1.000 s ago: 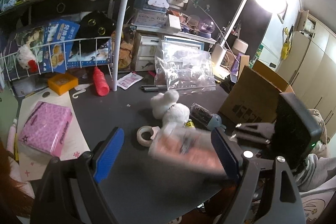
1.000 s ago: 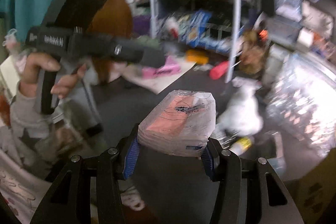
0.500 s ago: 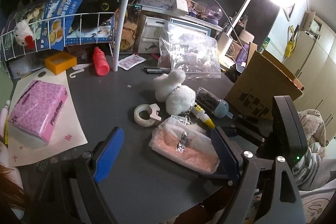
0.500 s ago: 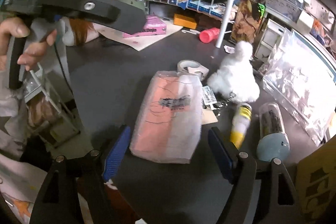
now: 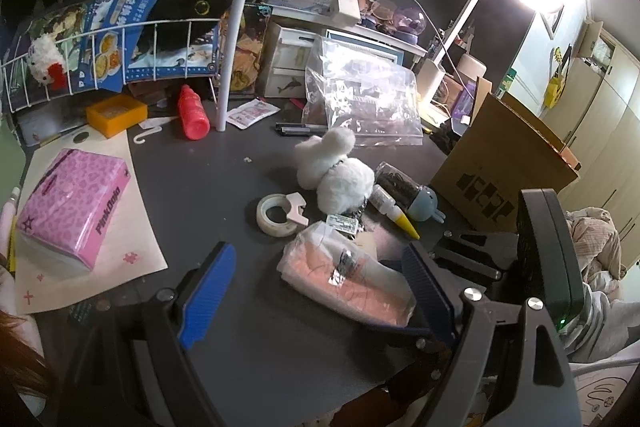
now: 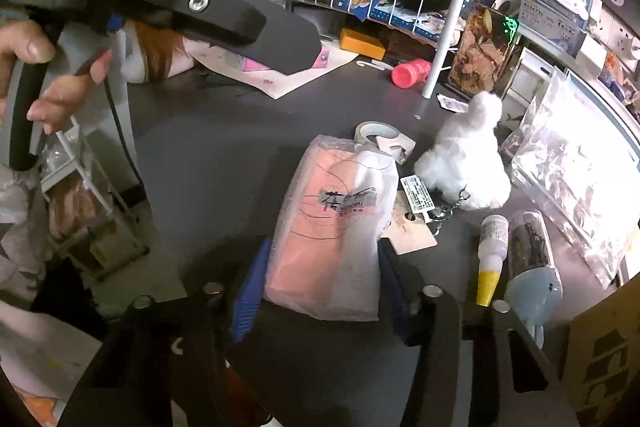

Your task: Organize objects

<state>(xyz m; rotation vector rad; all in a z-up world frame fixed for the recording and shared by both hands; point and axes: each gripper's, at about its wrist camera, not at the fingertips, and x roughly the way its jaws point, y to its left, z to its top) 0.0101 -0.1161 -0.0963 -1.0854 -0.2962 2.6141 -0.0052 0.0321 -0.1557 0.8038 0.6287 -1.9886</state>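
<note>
Since earlier the tissue pack [image 6: 332, 227] came down onto the worktop [image 6: 224, 147]; right tongs [image 6: 320, 291], just closing, clamp it; left tongs [image 5: 320, 291] apart, tape roll [image 5: 276, 215] at twelve o'clock.

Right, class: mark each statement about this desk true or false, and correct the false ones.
1. A tape roll lies next to the white plush toy. True.
2. The red bottle stands upright. False: it lies on its side by the white pole.
3. The pink tissue box rests on a paper sheet. True.
4. The right hand-held gripper is empty. False: its jaws have just been closing and now grip the pink-and-white packet, which lies on the table.
5. The yellow-tipped glue bottle is inside the cardboard box. False: it lies on the table outside the box.
</note>
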